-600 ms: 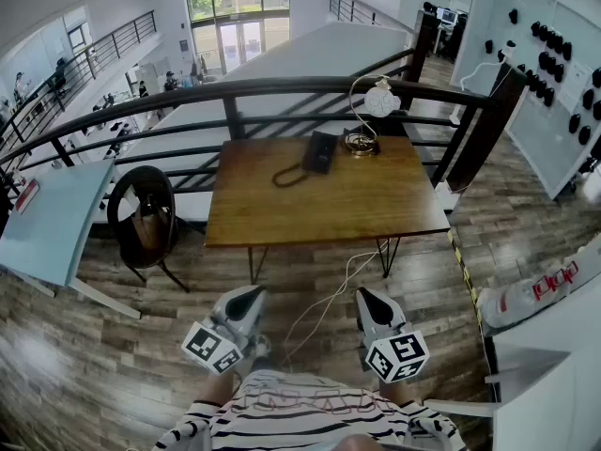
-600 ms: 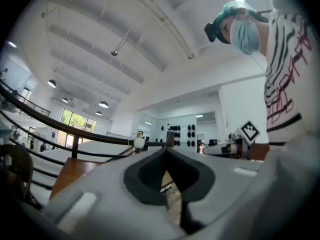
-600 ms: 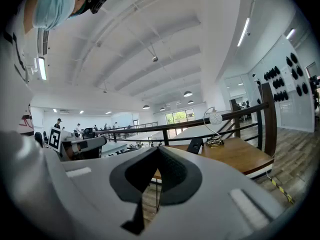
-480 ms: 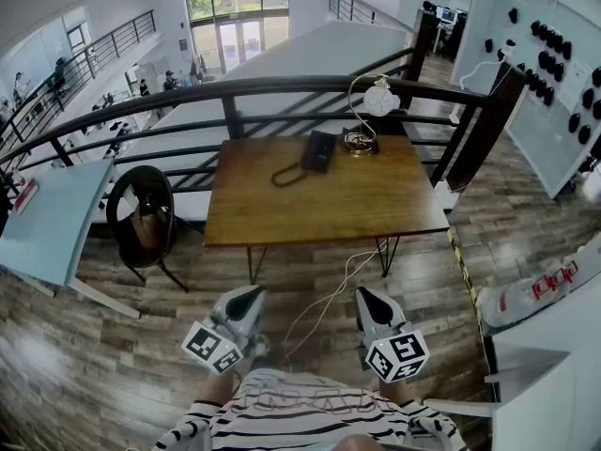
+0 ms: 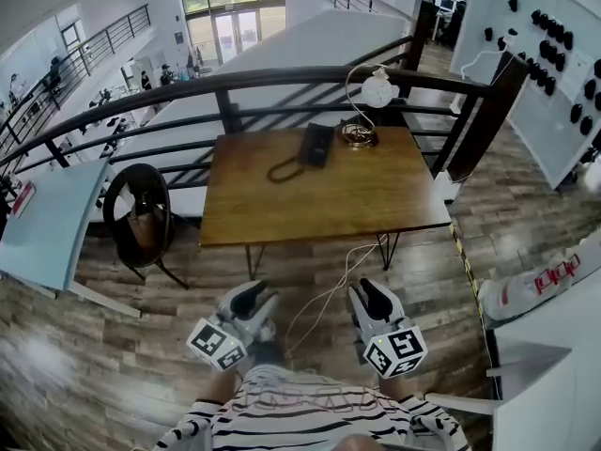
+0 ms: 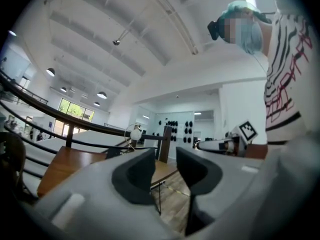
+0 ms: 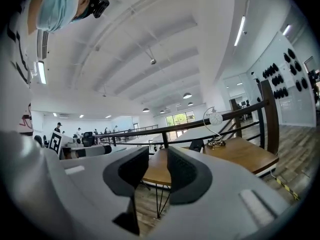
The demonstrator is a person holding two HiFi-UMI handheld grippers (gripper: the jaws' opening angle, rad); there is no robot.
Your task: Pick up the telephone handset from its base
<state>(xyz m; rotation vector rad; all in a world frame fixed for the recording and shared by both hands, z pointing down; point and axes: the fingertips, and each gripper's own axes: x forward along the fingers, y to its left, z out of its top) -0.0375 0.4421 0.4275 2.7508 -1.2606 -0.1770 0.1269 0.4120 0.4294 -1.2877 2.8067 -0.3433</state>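
Note:
A black telephone [image 5: 315,145] with its handset on the base lies at the far side of the wooden table [image 5: 329,205], and its coiled cord [image 5: 282,170] loops to the left. Both grippers hang in front of the person's body, well short of the table's near edge. My left gripper [image 5: 250,296] [image 6: 165,166] is open with nothing between its jaws. My right gripper [image 5: 368,293] [image 7: 157,165] is also open and empty. In the right gripper view the telephone [image 7: 196,145] shows small and dark on the far tabletop.
A curved desk lamp with a round shade [image 5: 362,111] stands right of the phone. A black railing [image 5: 282,81] runs behind the table. A dark chair [image 5: 141,216] stands left of it, beside a pale blue table [image 5: 47,224]. A white cable [image 5: 329,294] trails over the wooden floor.
The head view has shifted a little, and the table now sits slightly higher in it. Both grippers have edged a bit forward, still open and empty.

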